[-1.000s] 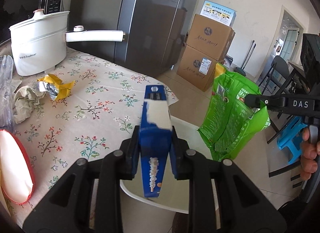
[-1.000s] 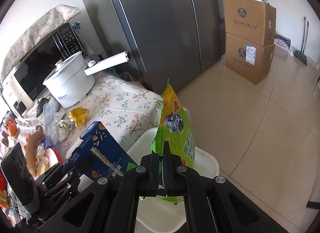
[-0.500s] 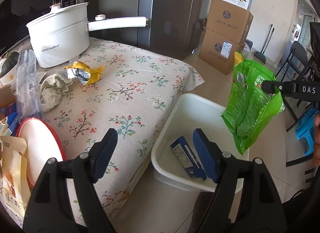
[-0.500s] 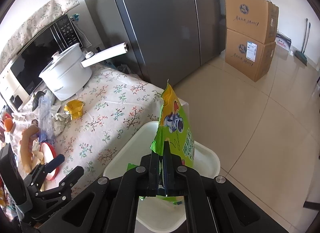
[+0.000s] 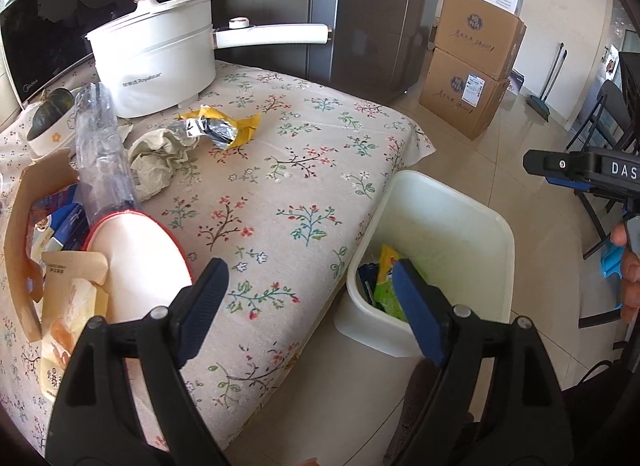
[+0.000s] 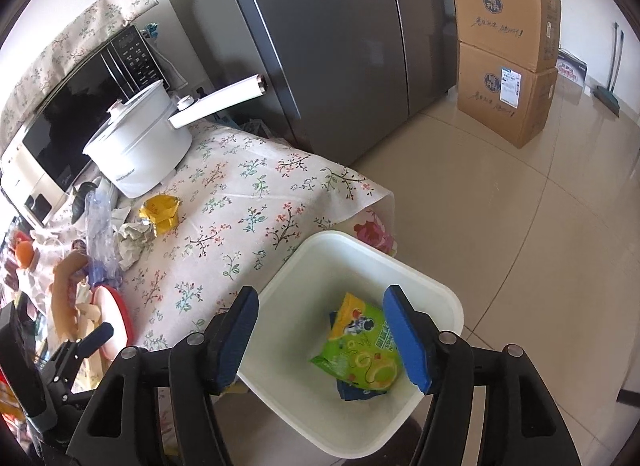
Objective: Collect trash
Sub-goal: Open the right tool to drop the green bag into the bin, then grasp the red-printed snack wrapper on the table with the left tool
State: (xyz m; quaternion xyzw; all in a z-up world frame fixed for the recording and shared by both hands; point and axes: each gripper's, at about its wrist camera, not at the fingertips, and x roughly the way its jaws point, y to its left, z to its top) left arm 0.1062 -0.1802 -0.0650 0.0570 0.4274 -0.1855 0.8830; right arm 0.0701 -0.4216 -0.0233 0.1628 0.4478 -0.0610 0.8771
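Right gripper (image 6: 324,338): jaws have just been opening, now wide with nothing between them. It hangs over the white bin (image 6: 450,298), and the green snack bag (image 6: 358,350) it pinched a second ago lies loose inside. Left gripper (image 5: 310,308): jaws also just opened wide and empty. The blue box (image 5: 366,280) it held a second ago is in the bin under the green bag, only a dark blue edge showing.

Judgement: two pieces binned, both grippers free for the next pick. Left on the table (image 5: 320,169), toward its far-left side near the pot (image 5: 156,61): yellow foil wrapper (image 5: 222,127), crumpled paper (image 5: 158,159), clear plastic bottle (image 5: 102,153).

Readable text: "Royalstar" on the pot, "Midea" on the microwave (image 5: 30,85), "DAS" on the right gripper's body. Carton (image 5: 476,37) script is illegible.
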